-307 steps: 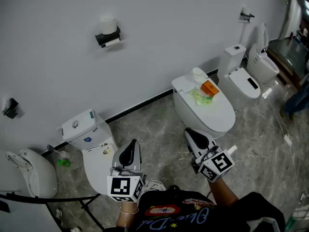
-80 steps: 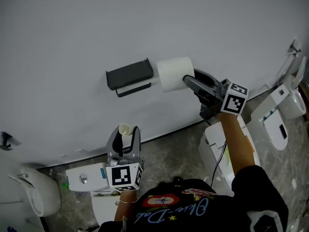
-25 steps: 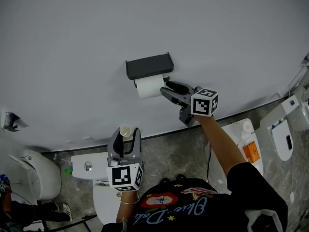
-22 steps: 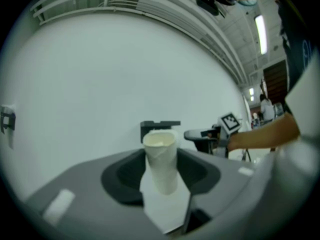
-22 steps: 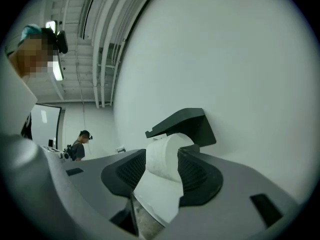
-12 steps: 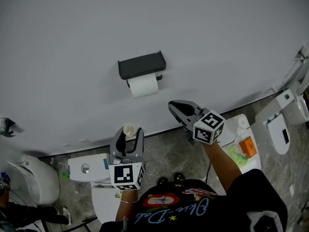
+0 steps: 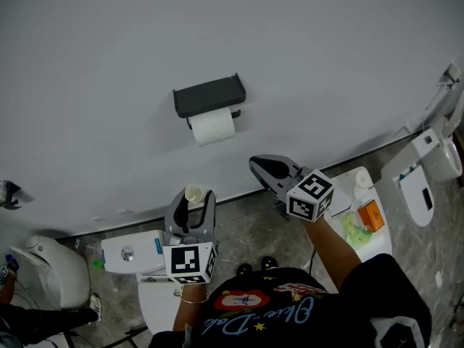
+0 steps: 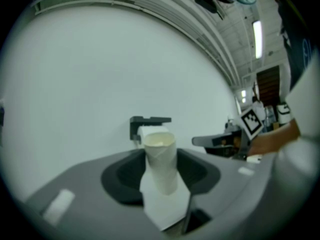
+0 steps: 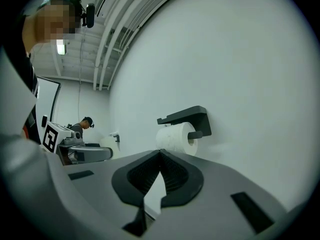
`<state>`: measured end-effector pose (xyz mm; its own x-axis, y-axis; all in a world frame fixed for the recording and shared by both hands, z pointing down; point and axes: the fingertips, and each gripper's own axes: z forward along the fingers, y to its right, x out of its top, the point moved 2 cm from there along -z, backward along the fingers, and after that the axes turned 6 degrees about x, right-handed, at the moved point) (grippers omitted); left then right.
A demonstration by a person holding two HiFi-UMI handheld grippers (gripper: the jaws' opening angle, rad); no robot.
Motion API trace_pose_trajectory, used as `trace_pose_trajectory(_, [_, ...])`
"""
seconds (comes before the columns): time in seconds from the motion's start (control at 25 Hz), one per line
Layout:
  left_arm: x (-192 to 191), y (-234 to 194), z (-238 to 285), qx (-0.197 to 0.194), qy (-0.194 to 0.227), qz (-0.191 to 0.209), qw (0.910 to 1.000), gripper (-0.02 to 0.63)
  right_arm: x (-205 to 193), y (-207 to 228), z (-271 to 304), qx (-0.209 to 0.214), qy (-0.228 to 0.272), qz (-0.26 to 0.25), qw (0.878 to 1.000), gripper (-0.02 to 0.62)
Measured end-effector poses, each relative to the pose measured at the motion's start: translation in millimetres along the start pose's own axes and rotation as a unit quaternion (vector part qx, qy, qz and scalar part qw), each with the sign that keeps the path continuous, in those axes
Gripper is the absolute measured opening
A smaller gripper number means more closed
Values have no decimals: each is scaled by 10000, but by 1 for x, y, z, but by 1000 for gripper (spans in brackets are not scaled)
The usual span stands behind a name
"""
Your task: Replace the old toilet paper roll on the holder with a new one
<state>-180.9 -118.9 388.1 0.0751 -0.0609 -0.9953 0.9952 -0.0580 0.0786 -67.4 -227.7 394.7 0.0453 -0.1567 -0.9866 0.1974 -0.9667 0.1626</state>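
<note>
A full white toilet paper roll [image 7: 213, 127] hangs on the black wall holder [image 7: 209, 96], also seen as the roll [image 9: 175, 138] under the holder [image 9: 186, 117] in the right gripper view. My right gripper [image 7: 257, 167] is shut and empty, below and to the right of the roll, away from the wall. My left gripper [image 7: 190, 196] is shut on the old cardboard tube [image 7: 193, 194], held upright; the tube [image 8: 161, 160] stands between the jaws in the left gripper view, with the holder [image 8: 148, 122] behind it.
A toilet tank [image 7: 130, 252] sits below my left gripper. Another toilet [image 7: 360, 209] with an orange packet [image 7: 370, 215] lies at the right, and a third [image 7: 428, 171] further right. A person [image 9: 83, 125] stands far off by the wall.
My right gripper let go of the new roll, now hanging on the holder, shut its jaws, and drew back down and to the right. The left gripper kept still with the tube.
</note>
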Motion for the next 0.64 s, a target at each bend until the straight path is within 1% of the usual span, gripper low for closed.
trace_pose_trajectory(0.16, [-2, 1, 0, -43, -7, 6, 10000, 190, -4, -2, 0, -15, -14, 36, 10000, 14])
trace_pose_trajectory(0.4, [0, 1, 2, -77, -2, 17, 10000, 190, -2, -7, 6, 92, -109, -103, 9998, 14])
trace_pose_trajectory(0.52, [1, 1, 3, -86, 4, 34, 10000, 190, 0, -12, 8, 190, -162, -275, 9993, 14])
trace_pose_trajectory(0.64, [1, 2, 4, -95, 5, 50, 9999, 190, -1, -12, 9, 206, -193, -310, 9991, 14])
